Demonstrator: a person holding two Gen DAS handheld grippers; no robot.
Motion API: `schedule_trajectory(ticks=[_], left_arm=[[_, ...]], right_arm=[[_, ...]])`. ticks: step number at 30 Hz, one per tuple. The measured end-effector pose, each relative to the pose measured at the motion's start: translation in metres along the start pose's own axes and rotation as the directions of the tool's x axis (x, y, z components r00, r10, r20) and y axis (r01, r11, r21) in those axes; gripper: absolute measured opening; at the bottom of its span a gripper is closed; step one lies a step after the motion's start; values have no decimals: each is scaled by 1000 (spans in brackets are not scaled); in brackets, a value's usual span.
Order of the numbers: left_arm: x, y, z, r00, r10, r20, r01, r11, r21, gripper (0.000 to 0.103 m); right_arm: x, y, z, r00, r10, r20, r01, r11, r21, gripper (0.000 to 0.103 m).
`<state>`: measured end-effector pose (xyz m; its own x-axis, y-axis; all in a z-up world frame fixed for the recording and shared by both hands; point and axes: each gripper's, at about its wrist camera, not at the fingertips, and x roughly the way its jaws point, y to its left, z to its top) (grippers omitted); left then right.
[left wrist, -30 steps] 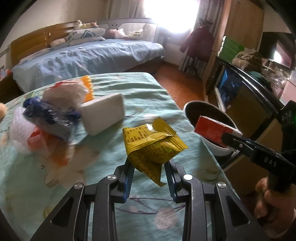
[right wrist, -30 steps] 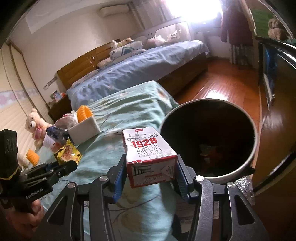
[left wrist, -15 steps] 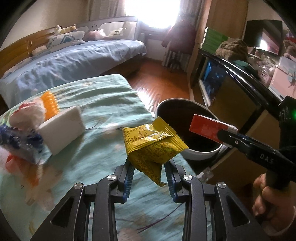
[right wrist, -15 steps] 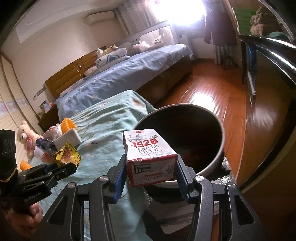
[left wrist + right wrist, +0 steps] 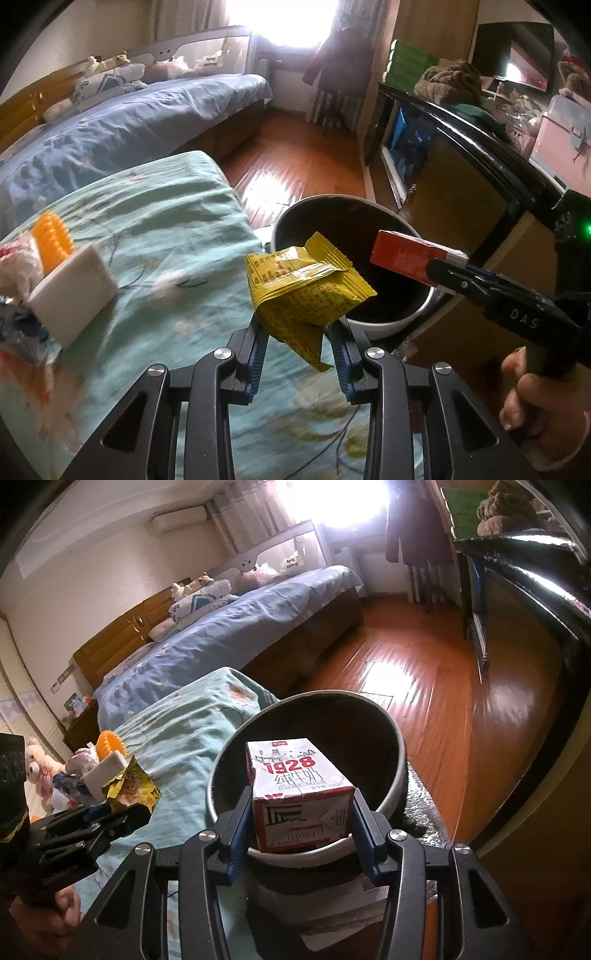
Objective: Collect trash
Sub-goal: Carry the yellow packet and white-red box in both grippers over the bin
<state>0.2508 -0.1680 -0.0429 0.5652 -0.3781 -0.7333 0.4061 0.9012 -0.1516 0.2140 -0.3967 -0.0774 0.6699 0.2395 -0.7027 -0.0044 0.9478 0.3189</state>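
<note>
Carton (image 5: 301,794): clamped in the right hand-held gripper (image 5: 301,827) above the bin (image 5: 400,753). Wrapper (image 5: 304,291): clamped in the left hand-held gripper (image 5: 297,350) beside the bin rim.

Daylight is entering through the window (image 5: 291,22), which is blowing out to pure white in both views and casting a bright glare patch on the wooden floor (image 5: 399,679) in front of it. The bin (image 5: 388,321) interior is staying in deep shadow. Fisheye distortion is bending the room's lines, and black vignetting is filling the corners. In the left wrist view, motion blur is smearing the teal bedspread (image 5: 166,236) and the white box (image 5: 70,295) lying far from the window.
</note>
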Motion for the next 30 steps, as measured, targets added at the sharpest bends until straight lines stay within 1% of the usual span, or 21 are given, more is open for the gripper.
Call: schedule_trajectory(ticks=[11,24,30], left_arm=[[31,-14,20,999,-15,-39,16,999,38,32],[63,-12,37,995,-39,-89,41,999,14,33],[69,-15,42,994,-43,-96,44,999,10,34]], right_arm=[[14,-11,14,1000,-13,-13,13,1000,0,49],[28,-20,25,999,-13,-39,14,1000,14,49],[34,-23,30,999,-12,-49,13,1000,24,49]])
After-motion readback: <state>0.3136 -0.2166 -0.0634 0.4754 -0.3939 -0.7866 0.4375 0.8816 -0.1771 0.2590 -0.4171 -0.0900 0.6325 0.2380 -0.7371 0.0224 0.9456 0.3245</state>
